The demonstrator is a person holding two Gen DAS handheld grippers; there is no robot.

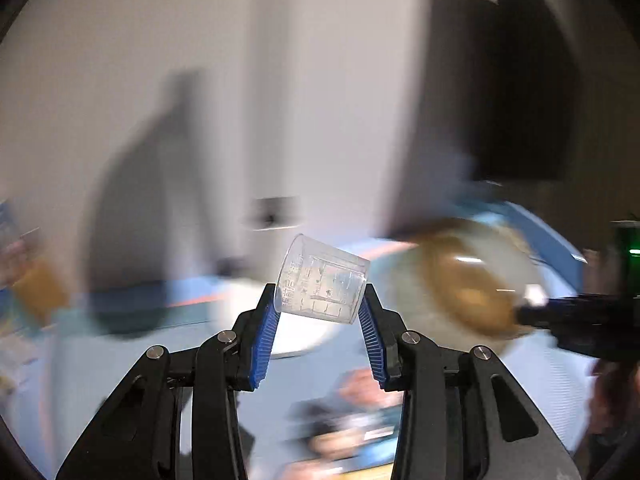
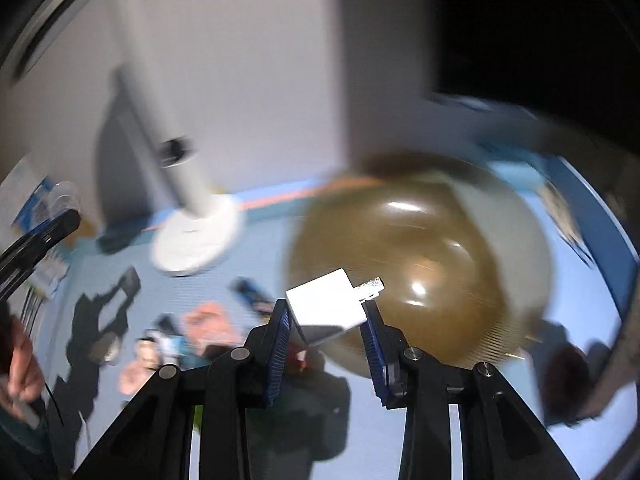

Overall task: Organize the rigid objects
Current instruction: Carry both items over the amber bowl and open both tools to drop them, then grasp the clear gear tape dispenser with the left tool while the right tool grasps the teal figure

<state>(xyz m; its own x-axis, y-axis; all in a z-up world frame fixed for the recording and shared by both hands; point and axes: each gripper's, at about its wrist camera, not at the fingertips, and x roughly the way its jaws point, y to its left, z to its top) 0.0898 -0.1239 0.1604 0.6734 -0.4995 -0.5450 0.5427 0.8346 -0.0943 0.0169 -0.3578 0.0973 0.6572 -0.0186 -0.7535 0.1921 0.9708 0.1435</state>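
Note:
My left gripper (image 1: 319,304) is shut on a clear plastic measuring cup (image 1: 323,280), held tilted above the blue table. My right gripper (image 2: 326,306) is shut on a white charger plug (image 2: 328,300) with metal prongs pointing right, held over the near edge of a large brown bowl (image 2: 420,264). The bowl also shows in the left wrist view (image 1: 460,284) to the right of the cup, with the right gripper's black body (image 1: 580,320) beside it. The left gripper (image 2: 36,240) shows at the left edge of the right wrist view. Both views are motion-blurred.
A white lamp with a round base (image 2: 196,240) stands at the back against the white wall. Several small blurred objects (image 2: 208,324) lie on the blue table (image 2: 560,320) front left. A dark screen (image 1: 520,100) stands behind the bowl. Boxes (image 1: 24,264) sit far left.

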